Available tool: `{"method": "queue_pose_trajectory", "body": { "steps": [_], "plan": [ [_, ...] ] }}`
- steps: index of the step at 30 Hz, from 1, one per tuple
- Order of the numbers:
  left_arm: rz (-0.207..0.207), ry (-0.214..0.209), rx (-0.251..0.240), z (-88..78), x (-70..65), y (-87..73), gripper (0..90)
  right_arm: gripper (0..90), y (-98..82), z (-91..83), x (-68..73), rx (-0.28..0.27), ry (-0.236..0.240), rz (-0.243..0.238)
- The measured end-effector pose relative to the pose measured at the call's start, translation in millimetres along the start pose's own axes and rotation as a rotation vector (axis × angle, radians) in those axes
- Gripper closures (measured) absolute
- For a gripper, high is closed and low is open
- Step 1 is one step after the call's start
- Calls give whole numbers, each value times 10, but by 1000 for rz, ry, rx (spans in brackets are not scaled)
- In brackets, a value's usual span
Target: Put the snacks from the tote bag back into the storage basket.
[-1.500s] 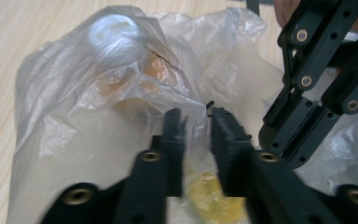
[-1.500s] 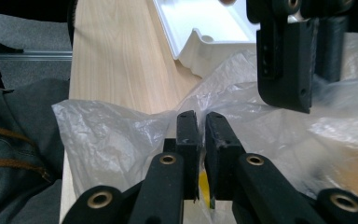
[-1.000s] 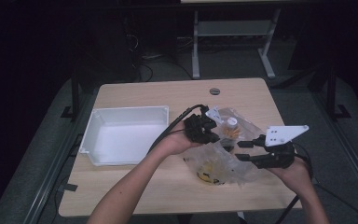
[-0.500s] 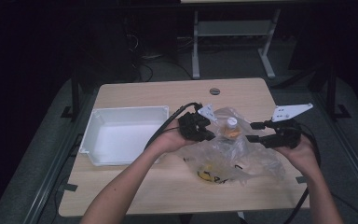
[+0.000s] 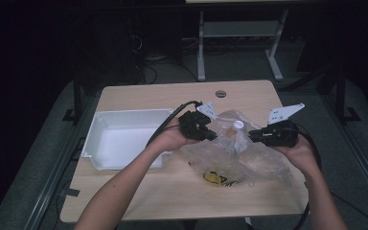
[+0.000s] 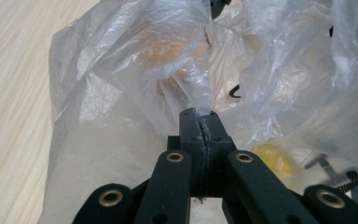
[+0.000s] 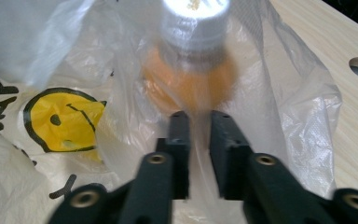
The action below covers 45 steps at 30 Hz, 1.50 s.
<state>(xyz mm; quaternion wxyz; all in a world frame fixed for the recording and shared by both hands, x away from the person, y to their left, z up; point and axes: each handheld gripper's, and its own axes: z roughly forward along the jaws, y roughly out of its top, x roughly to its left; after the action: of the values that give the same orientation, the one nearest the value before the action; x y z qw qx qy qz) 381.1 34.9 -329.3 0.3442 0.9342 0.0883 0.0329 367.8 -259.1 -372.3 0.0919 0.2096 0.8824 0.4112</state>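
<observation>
While the left tool (image 6: 200, 122) keeps its jaws pressed together on a pinch of the clear plastic bag (image 5: 242, 153), the right tool (image 7: 199, 123) has just been closing on the opposite lip, its jaws now a narrow gap apart with a thin fold of film between them; whether the pads already bite I cannot tell. Just beyond the right tool's tips, inside the bag, stands the orange bottle (image 7: 191, 84) with its pale cap, and below and to their left is the bag's yellow smiley print. The step looks like spreading the bag's mouth. Finish the right-hand pinch on film alone, clear of the bottle, then draw the two tools apart gently so the thin plastic does not tear. The bag rests on the desk (image 5: 139, 98), between both tools.
</observation>
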Motion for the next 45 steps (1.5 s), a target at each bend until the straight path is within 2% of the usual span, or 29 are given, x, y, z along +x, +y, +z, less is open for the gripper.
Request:
{"method": "queue_pose_trajectory", "body": {
  "steps": [1, 4, 12, 19, 27, 33, 45],
  "plan": [
    [0, 0, 0, 0, 0, 0, 894, 799, 0, 0, 0, 0, 0, 0],
    [4, -4, 6, -14, 44, -3, 895, 893, 9, -13, 14, 13, 5, -12],
    [10, -2, 3, -71, 59, 17, 896, 897, 69, -116, 47, 13, 12, -22],
    [12, 20, -19, -174, 82, 59, 896, 897, 232, -241, 51, 11, 3, -54],
    [6, 31, -10, -183, 135, 74, 896, 897, 365, -285, -23, 0, 8, -58],
    [-2, 47, -23, -231, 195, 107, 896, 897, 475, -299, -98, 3, 7, -67],
    [-4, 65, -23, -265, 324, 129, 897, 897, 520, -298, -229, -9, 7, -41]
  ]
}}
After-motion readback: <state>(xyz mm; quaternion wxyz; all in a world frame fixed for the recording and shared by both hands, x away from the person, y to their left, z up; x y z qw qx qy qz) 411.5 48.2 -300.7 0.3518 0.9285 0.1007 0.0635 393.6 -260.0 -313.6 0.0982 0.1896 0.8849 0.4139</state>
